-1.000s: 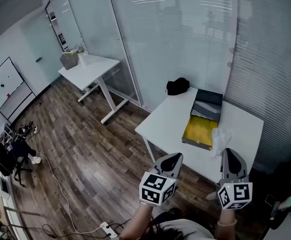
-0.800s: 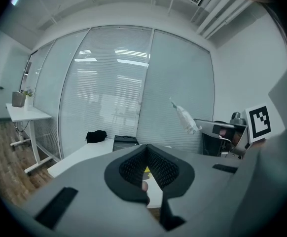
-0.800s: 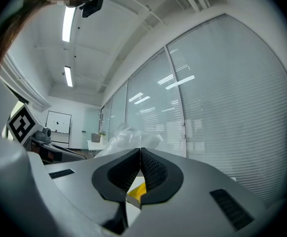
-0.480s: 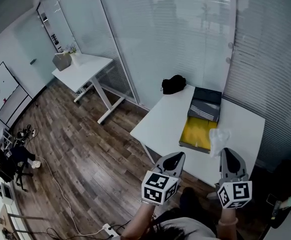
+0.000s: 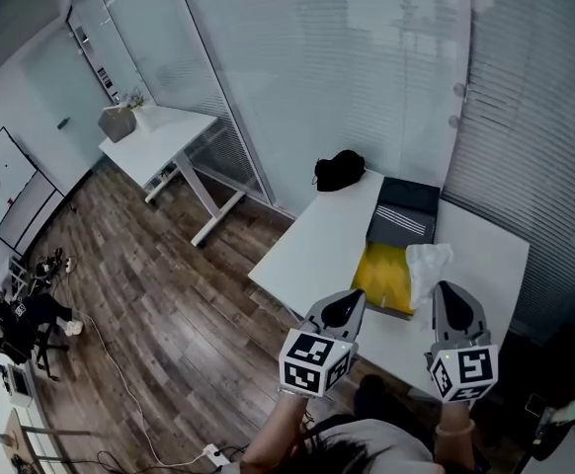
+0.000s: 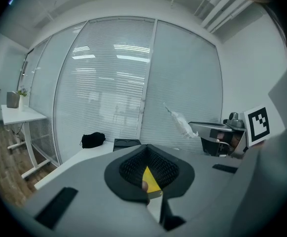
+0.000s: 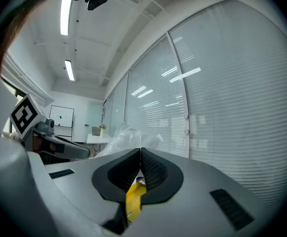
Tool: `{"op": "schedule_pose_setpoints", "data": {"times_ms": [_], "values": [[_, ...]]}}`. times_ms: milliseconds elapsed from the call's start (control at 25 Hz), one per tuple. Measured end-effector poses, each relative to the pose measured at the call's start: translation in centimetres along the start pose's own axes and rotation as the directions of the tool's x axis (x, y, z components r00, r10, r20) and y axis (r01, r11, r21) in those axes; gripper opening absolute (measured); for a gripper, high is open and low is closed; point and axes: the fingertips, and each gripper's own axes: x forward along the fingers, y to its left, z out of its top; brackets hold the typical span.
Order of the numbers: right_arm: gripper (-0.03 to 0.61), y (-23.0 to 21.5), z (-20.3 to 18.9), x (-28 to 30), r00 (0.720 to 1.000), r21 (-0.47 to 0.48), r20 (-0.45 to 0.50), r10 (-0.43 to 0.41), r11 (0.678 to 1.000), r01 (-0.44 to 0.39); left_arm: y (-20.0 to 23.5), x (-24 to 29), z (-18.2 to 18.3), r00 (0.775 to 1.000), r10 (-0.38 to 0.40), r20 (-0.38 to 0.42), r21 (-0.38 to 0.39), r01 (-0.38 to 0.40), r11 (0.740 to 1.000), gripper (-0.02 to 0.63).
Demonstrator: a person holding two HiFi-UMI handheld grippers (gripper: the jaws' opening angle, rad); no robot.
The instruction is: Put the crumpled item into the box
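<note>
Both claws have closed in on the table since a second ago, when they hung short of it over the wood floor; their tips now reach its near edge. I hold the left claw with its jaws together and nothing between them. Through the gap behind the pads, a sliver of the yellow box shows. My right claw is likewise closed and empty, pads meeting at the tip.

The box lies open at 12 o'clock from the left claw, its yellow tray nearest me and its dark lid folded back toward the blinds. The wad, white and translucent, lies on the table at 11 o'clock from the right claw, just past its tips and outside the box. It sits hard against the box's right rim, though from above I cannot tell whether the two touch. In the right gripper view it rises just beyond the jaws.

At 11 o'clock from the box, on the table's far corner, sits a black bag, well apart from the wad.
</note>
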Motion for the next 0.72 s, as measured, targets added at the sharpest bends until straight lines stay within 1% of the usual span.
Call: {"op": "schedule_pose_setpoints", "data": {"times_ms": [240,320,520,720], "values": [[0.028,-1.4,-1.4,3.2,0.998,-0.044,-0.049,0.036,0.998,-0.039,0.8,2.6,0.7,1.0,0.016,0.0,0.003,-0.016,1.0,0.015],[0.029,-1.7,-2.3,4.2,0.996,-0.072,-0.073,0.051,0.996,-0.056,1.1,3.2,0.6,1.0,0.024,-0.003,0.002,-0.024,1.0,0.015],[0.029,-1.6,-4.3,6.2,0.986,-0.158,-0.143,0.088,0.981,-0.11,1.8,4.1,0.5,0.999,0.046,-0.006,-0.006,-0.046,0.999,0.015],[0.029,-1.5,-5.8,7.9,0.973,-0.196,-0.196,0.126,0.967,-0.165,2.4,4.8,0.8,0.998,0.069,-0.005,-0.014,-0.069,0.997,0.015]]}}
